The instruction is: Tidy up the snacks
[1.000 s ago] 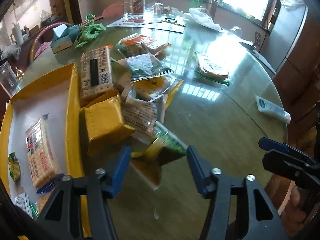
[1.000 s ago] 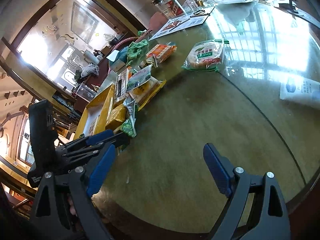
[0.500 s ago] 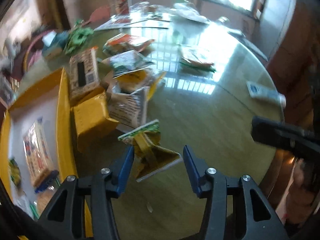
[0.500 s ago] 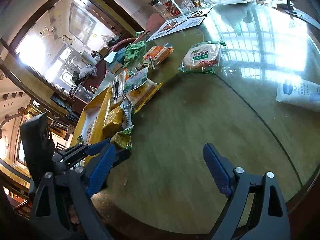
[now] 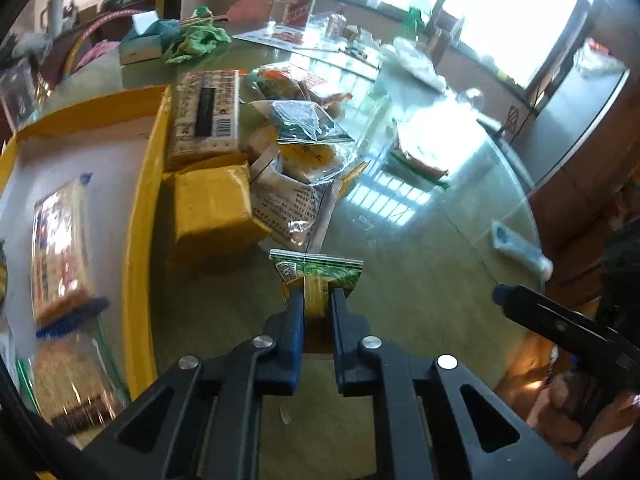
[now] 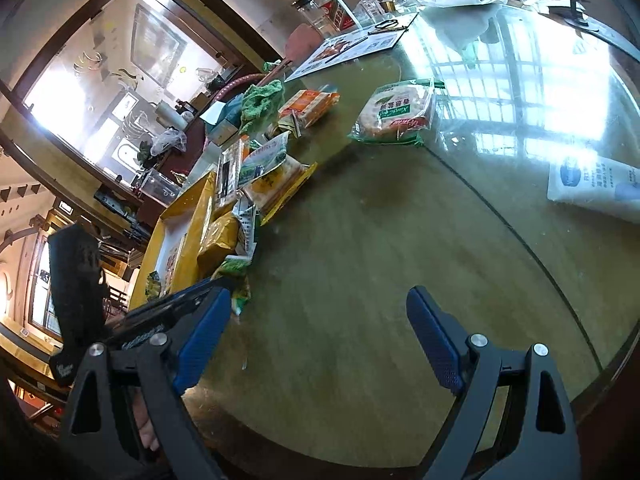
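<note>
Low in the left wrist frame, the left claw [image 5: 316, 312] pinches a green-and-yellow snack packet [image 5: 316, 276], lifted just off the glass surface [image 5: 420, 280]; the right claw [image 6: 320, 340] hangs wide and empty. I judge this the carry step: next, swing the packet left over the yellow tray [image 5: 140, 220] wall and release.

Both pictures are lit by bright daylight from the windows [image 5: 500, 12] at the back. White glare is thrown across the glass table [image 6: 520, 92], and window bars are mirrored in it. Straight lines are bent at the round, dark edges. The yellow tray [image 5: 136, 240] and its packs are smeared by blur. Soft shadows are cast under the snacks.
</note>
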`<state>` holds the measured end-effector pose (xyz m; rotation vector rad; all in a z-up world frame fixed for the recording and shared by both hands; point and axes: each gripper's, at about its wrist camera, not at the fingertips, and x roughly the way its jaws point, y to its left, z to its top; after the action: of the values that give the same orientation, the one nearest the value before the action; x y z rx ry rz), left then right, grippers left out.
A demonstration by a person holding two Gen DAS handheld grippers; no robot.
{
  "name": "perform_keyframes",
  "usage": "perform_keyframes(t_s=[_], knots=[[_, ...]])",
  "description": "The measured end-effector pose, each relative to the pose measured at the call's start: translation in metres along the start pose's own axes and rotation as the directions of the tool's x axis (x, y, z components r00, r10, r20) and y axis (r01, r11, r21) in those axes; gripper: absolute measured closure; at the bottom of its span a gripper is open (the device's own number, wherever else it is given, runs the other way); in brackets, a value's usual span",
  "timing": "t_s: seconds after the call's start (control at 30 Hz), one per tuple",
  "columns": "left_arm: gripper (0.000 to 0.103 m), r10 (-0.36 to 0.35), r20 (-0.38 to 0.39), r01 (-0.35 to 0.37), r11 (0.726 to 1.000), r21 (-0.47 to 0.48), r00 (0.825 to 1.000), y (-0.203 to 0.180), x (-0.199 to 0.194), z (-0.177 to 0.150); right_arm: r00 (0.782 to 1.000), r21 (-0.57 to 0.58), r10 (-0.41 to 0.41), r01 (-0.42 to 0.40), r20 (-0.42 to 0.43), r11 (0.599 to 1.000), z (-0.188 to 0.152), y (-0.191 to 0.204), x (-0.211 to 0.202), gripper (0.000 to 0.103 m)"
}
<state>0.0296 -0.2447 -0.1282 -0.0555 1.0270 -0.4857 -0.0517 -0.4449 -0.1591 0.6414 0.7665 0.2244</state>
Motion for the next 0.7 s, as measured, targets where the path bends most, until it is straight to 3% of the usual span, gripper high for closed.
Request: perform_keyframes(t_s=[0.23, 0.43, 0.57, 0.7], knots=[[0.094, -0.098, 0.14, 0.114, 0.987, -0.114, 0.985, 0.016, -0.059, -0.024, 0.999, -0.048, 0.016, -0.018, -0.032, 0.999, 0.004, 0.015, 0.013, 0.014], [0.094, -0.073, 0.229, 0.112, 0.98, -0.162, 0.971, 0.031, -0.097, -0.033, 0.993, -0.034, 0.078, -0.082, -0.089, 0.996, 0.018, 0.037, 0.047, 0.036], [0.094, -0.052, 0.236, 0.095, 0.979, -0.178, 0.97, 0.041, -0.102, -0.036, 0.991, 0.001, 0.086, -0.086, -0.104, 0.996, 0.03, 0.054, 0.075, 0.039], [0.094, -0.048, 0.237, 0.098, 0.974, -0.202, 0.97, 0.056, -0.105, -0.044, 0.991, 0.038, 0.043, -0.038, -0.126, 0.999, 0.04, 0.063, 0.103, 0.048]])
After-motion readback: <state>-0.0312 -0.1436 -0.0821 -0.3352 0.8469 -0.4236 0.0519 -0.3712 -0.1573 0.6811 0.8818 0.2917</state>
